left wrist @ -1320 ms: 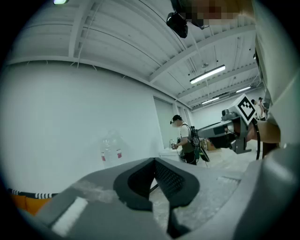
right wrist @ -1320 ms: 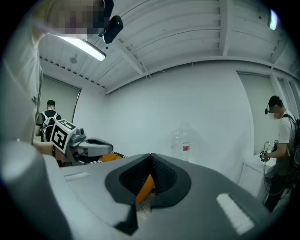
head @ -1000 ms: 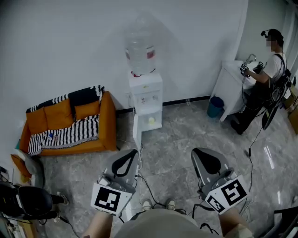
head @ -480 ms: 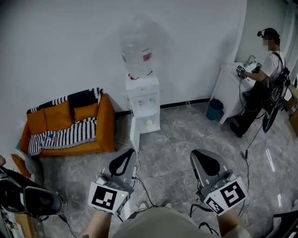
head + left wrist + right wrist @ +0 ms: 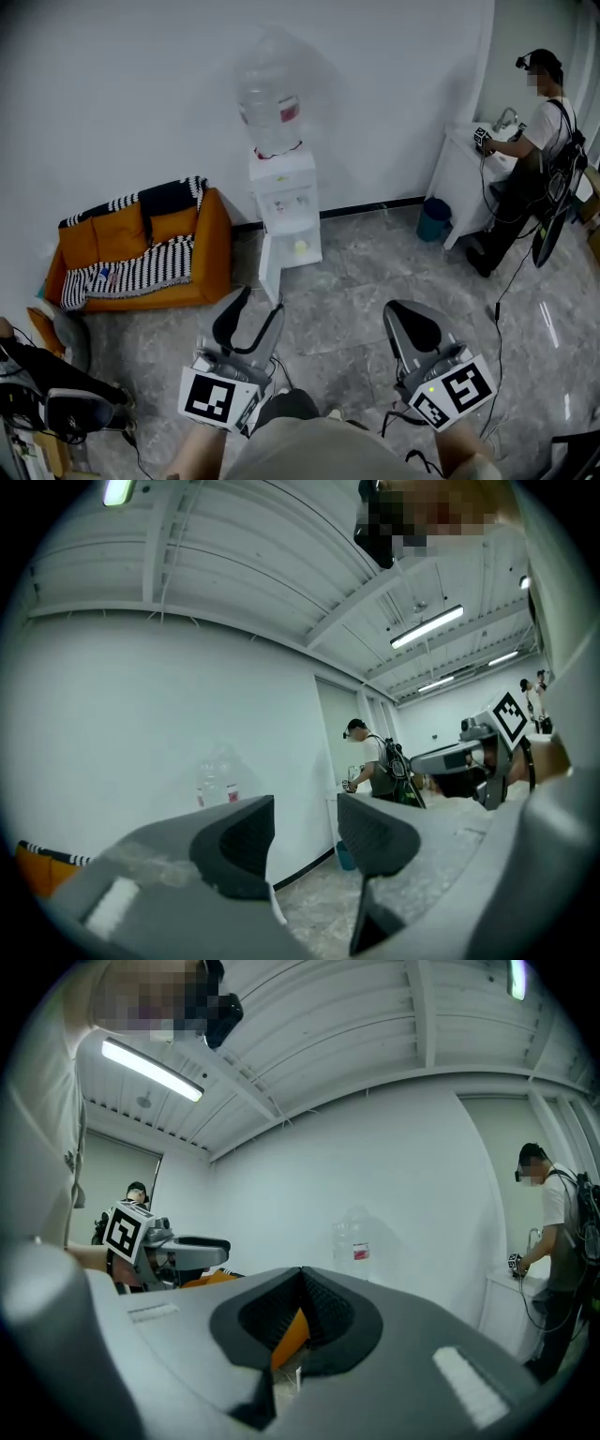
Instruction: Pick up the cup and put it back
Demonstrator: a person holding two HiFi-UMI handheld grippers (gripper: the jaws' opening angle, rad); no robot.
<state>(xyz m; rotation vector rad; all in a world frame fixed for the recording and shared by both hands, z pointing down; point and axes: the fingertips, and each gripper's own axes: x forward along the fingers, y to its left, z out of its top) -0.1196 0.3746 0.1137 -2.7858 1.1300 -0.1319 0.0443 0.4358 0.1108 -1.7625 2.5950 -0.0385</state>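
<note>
Left gripper [image 5: 262,302] jaws just opening, nothing between | right gripper [image 5: 405,314] pressed together, empty | ahead: water dispenser [image 5: 286,211], orange sofa [image 5: 141,253] beside it | person [image 5: 536,141] at counter [image 5: 459,183], far right

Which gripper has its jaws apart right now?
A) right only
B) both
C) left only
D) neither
C: the left gripper shows a clear gap between its jaws, which have just been opening, with nothing between them. The right gripper has its jaws closed together.

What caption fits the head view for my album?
Empty left gripper, jaws just opening, and shut right gripper face a water dispenser beside an orange sofa.
</note>
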